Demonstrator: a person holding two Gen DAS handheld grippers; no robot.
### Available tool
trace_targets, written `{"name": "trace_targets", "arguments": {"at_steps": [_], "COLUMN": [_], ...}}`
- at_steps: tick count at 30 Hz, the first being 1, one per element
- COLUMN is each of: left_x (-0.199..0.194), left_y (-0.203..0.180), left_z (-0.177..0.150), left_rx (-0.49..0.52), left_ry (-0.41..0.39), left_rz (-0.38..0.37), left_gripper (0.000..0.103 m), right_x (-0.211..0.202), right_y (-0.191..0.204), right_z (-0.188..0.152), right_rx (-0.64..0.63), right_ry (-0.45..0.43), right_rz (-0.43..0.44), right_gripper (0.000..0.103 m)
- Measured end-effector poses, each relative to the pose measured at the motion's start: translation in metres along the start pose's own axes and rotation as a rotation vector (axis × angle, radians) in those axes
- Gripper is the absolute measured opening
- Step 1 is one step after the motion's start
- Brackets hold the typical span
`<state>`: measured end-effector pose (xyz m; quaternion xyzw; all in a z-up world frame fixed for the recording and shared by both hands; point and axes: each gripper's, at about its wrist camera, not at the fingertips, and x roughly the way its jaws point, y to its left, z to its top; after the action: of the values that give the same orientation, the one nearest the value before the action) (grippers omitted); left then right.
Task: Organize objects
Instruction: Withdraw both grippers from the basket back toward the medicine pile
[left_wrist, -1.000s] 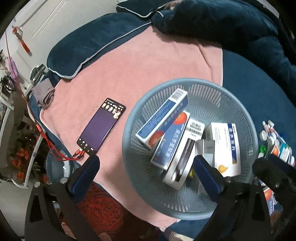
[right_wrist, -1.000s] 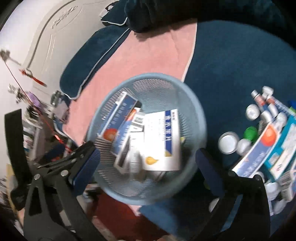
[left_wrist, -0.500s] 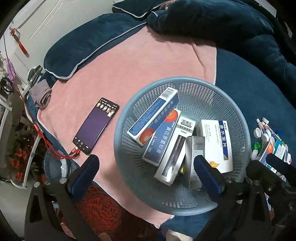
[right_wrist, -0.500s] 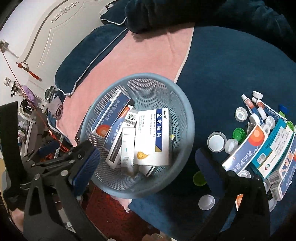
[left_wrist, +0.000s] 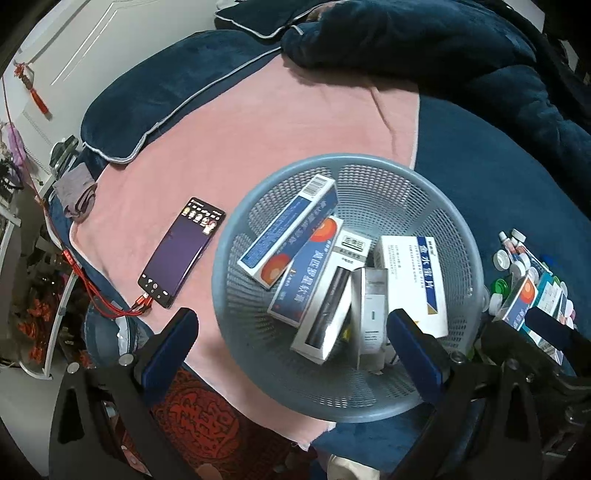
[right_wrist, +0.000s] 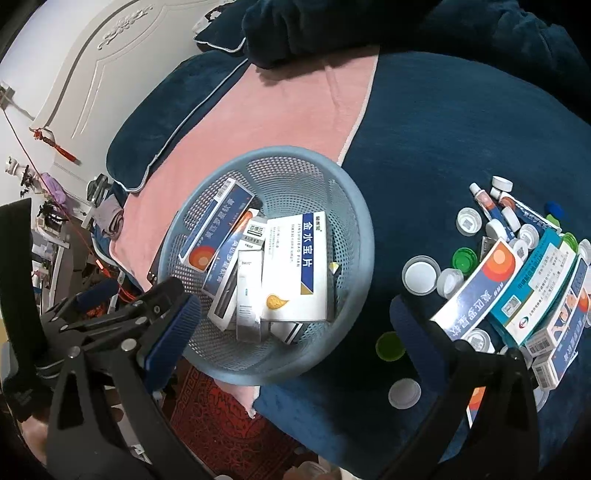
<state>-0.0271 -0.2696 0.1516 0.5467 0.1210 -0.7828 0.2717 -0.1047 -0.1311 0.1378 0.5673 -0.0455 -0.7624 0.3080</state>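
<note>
A round blue mesh basket (left_wrist: 424, 184) sits on the bed and holds several medicine boxes, among them a white and blue one (left_wrist: 413, 273) and a long blue one (left_wrist: 291, 229). The basket also shows in the right wrist view (right_wrist: 354, 206). My left gripper (left_wrist: 291, 354) is open and empty above the basket's near rim. My right gripper (right_wrist: 291, 332) is open and empty above the basket's near right side. A pile of boxes (right_wrist: 517, 291), tubes and bottle caps (right_wrist: 421, 275) lies on the blue blanket to the right.
A phone (left_wrist: 181, 251) with red cables lies on the pink towel (left_wrist: 258, 122) left of the basket. A dark blue pillow (left_wrist: 166, 88) and a bunched duvet (left_wrist: 424, 44) lie at the back. A red patterned rug (left_wrist: 207, 417) lies beyond the bed edge.
Both grippers have drawn back and up from the basket. The right wrist view has swung right, so more of the pile of boxes and caps shows.
</note>
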Motion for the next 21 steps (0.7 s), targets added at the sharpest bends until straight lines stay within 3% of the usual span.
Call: {"name": "trace_targets", "arguments": {"at_steps": [12,21], "left_x": [-0.022,-0.032], "left_y": [-0.050,-0.139], "left_z": [-0.006,-0.022], "left_rx": [0.109,0.321], "left_ry": [-0.028,-0.036], "left_rz": [-0.036,-0.118], "left_gripper": [0.102,0.102], "right_x": [-0.029,-0.079], "right_y": [-0.032,-0.097], "right_z": [-0.009,-0.022], "right_rx": [0.052,0.182], "right_ry": [-0.023,-0.064], "right_rz": [-0.041,-0.087], "right_gripper": [0.103,0.103]}}
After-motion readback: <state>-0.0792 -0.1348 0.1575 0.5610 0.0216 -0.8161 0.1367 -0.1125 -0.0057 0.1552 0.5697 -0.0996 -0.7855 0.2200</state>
